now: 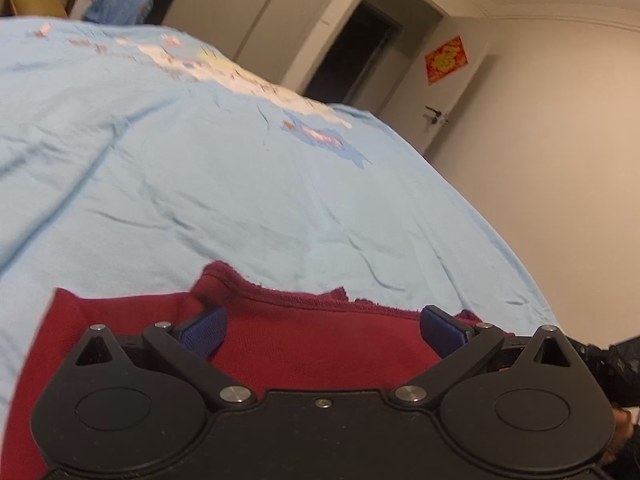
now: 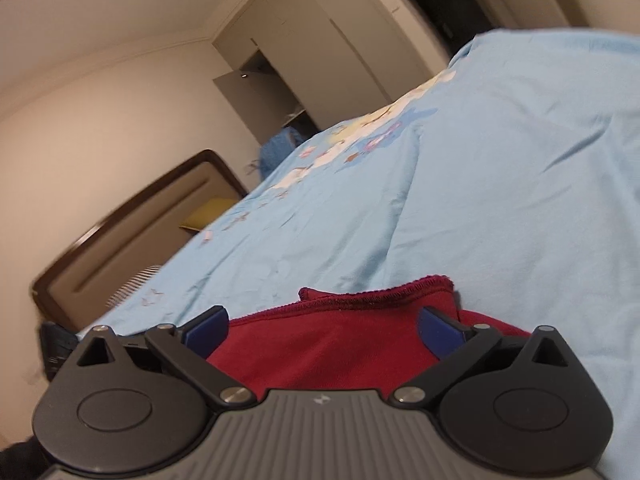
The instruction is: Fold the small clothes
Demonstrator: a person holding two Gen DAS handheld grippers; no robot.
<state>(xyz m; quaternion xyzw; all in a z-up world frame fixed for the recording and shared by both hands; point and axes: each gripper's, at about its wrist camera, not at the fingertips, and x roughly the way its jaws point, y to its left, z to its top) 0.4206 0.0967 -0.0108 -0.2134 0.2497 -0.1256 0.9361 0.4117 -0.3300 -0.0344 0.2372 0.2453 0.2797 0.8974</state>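
The right gripper (image 2: 323, 330) is seen with its blue fingers (image 2: 206, 332) spread wide over a dark red garment (image 2: 332, 344). The garment is laid on a light blue printed bedsheet (image 2: 500, 200). A padded headboard (image 2: 132, 224) is seen beyond the sheet.

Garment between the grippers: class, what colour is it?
Dark red garment, clearest in the left wrist view.

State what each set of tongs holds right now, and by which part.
Nothing is held. The left tongs and the right tongs both stand wide open over the dark red garment, blue pads apart, none pinching the cloth.
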